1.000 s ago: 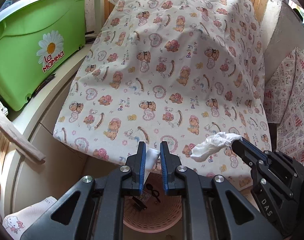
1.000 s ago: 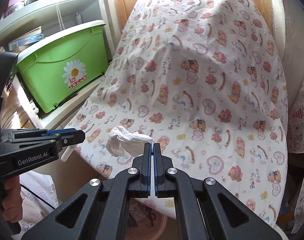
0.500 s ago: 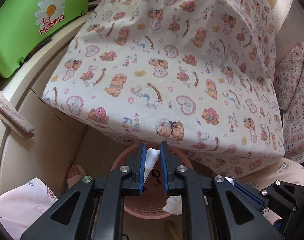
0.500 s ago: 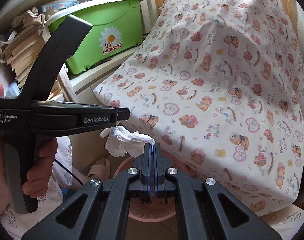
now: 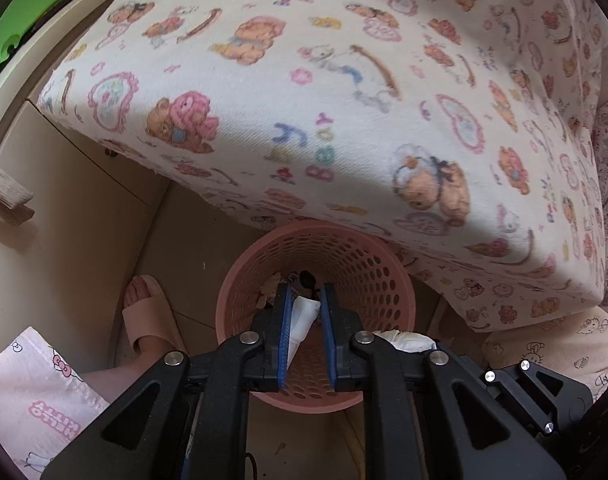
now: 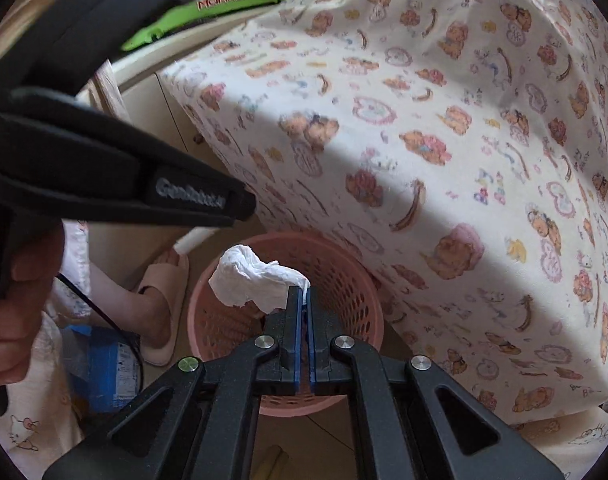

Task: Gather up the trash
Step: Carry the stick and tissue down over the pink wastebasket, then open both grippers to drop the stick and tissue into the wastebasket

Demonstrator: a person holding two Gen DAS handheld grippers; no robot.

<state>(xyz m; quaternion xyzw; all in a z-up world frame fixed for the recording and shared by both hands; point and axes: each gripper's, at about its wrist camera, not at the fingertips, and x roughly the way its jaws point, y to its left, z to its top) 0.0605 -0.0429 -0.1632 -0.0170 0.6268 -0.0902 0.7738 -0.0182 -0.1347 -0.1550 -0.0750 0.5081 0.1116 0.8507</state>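
Left wrist view: left gripper (image 5: 306, 298) points steeply down over a round pink perforated plastic basket (image 5: 368, 268), jaws clenched on a folded white tissue piece (image 5: 302, 316) that hangs between the blue pads above the basket mouth. Dark items at the basket bottom are too small to identify. A teddy-bear print cloth (image 5: 344, 92) overhangs the basket's far rim. A sandalled foot (image 5: 146, 312) stands left of the basket. The right gripper is mostly cut off at lower right.

Right wrist view: right gripper (image 6: 305, 296) is pinched tight on a crumpled white paper wad (image 6: 252, 278) over the same basket (image 6: 344, 284). The wad hides part of the near rim. The left gripper's tips are hidden behind its body.
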